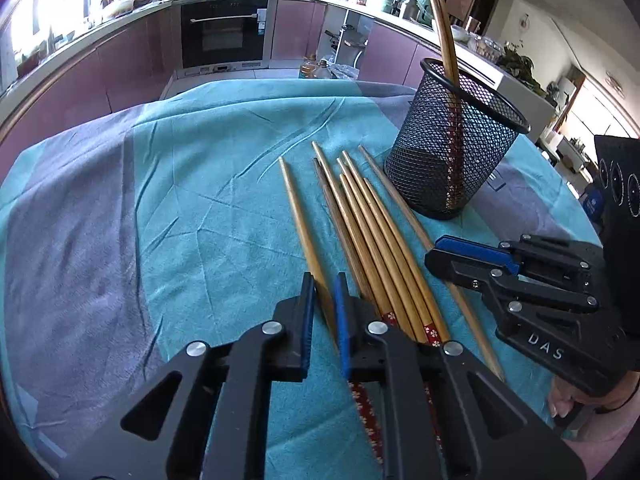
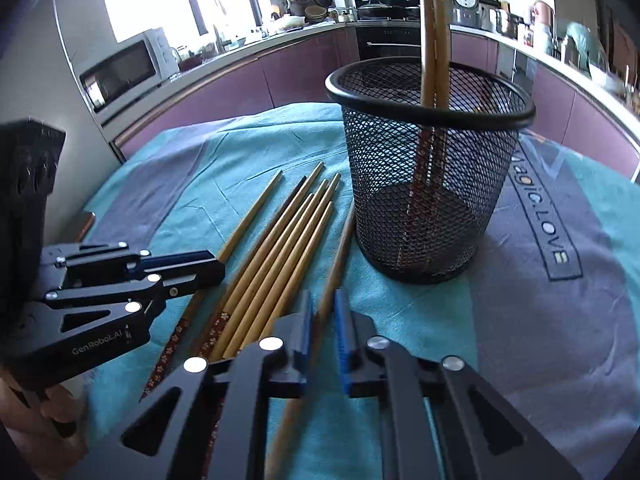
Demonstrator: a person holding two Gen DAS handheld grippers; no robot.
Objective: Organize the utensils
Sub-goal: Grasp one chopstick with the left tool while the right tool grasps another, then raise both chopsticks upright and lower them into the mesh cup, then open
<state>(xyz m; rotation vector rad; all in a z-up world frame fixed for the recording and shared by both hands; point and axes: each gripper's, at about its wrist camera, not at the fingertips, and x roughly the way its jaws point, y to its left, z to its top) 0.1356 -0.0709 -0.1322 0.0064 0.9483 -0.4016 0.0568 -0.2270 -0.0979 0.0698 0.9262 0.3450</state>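
Left wrist view: left claw (image 1: 324, 292) clenched on the leftmost chopstick (image 1: 298, 216); other chopsticks (image 1: 372, 236) lie right of it, near the mesh cup (image 1: 452, 148). Right wrist view: right claw (image 2: 323, 312) clenched on the rightmost chopstick (image 2: 340, 248), just left of the mesh cup holding two sticks (image 2: 432, 32).

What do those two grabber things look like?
Both are black, angular linkages joined by round silver rivets, with ribbed blue pads lining the jaws. The left gripper has "GenRobot.AI" printed in white on its side; the right gripper shows white letters "DAS". No cables or sleeves are visible.
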